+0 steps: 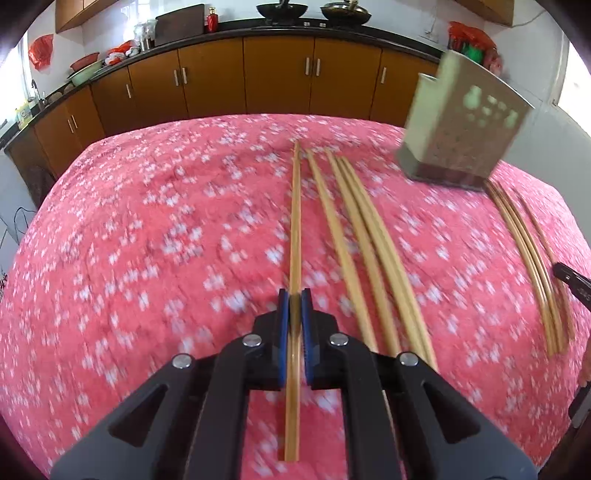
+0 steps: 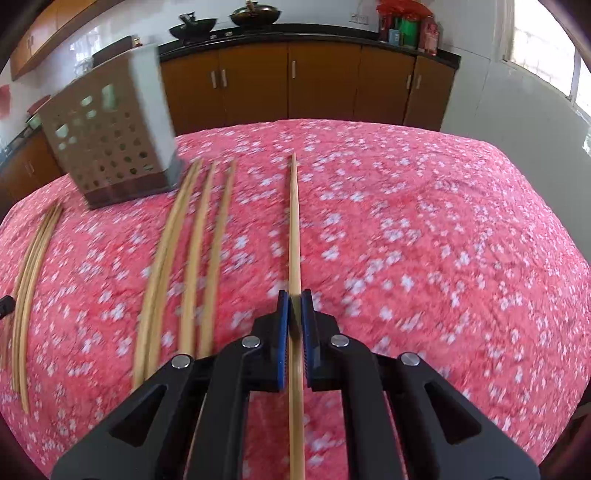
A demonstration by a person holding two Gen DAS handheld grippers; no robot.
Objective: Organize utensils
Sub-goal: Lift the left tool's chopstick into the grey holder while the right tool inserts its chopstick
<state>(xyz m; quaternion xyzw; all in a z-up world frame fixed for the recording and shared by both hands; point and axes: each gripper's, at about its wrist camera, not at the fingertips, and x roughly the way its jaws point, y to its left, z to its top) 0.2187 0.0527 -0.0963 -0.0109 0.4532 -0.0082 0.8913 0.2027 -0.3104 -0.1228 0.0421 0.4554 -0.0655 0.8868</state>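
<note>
My left gripper (image 1: 294, 295) is shut on a bamboo chopstick (image 1: 295, 221) that points away over the pink floral tablecloth (image 1: 147, 240). Several loose chopsticks (image 1: 365, 243) lie to its right, and another bundle (image 1: 532, 266) lies further right. A beige perforated utensil holder (image 1: 458, 122) stands at the far right. My right gripper (image 2: 294, 295) is shut on another chopstick (image 2: 294, 221). In the right wrist view loose chopsticks (image 2: 192, 258) lie to its left, a further bundle (image 2: 29, 280) at the far left, and the holder (image 2: 110, 136) stands at the back left.
Brown kitchen cabinets (image 1: 277, 77) under a dark counter run behind the table, with woks (image 1: 282, 9) and jars on top. The right gripper's black tip (image 1: 570, 280) shows at the right edge of the left wrist view. A window (image 2: 546, 44) is at the right.
</note>
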